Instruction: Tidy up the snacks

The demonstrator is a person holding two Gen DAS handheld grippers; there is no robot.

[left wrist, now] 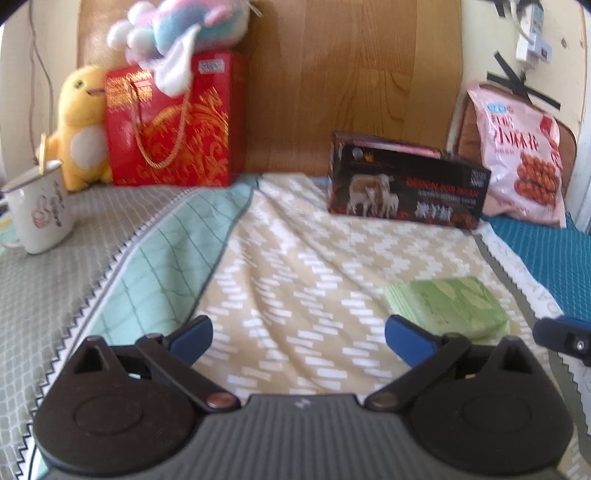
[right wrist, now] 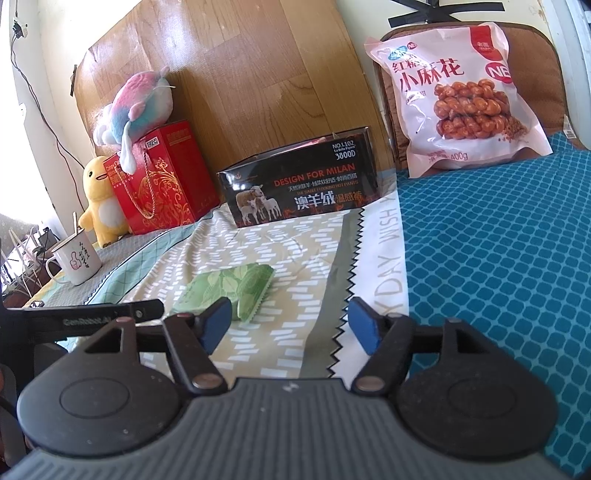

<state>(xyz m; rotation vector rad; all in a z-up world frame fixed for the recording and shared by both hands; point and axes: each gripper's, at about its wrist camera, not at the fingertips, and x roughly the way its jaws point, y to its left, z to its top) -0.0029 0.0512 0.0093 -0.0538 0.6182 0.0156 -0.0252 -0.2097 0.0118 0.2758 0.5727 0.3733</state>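
A flat green snack packet (left wrist: 448, 308) (right wrist: 231, 291) with a leaf print lies on the patterned cloth. My left gripper (left wrist: 299, 338) stands open, blue pads wide apart, the packet just past its right finger. My right gripper (right wrist: 291, 325) is open too, nothing between its pads, with the packet beyond its left finger. A black open-topped box (left wrist: 406, 186) (right wrist: 303, 188) printed with sheep stands farther back. A pink bag of twisted fried snacks (left wrist: 521, 155) (right wrist: 458, 96) leans upright at the back right.
A red gift box (left wrist: 173, 122) (right wrist: 166, 177) with a cord handle, a yellow plush duck (left wrist: 83, 125) (right wrist: 101, 203) and a pastel plush (left wrist: 177, 29) (right wrist: 140, 103) stand back left. A white mug (left wrist: 38, 214) (right wrist: 75, 260) sits at the left. Teal mat (right wrist: 498, 258) on the right.
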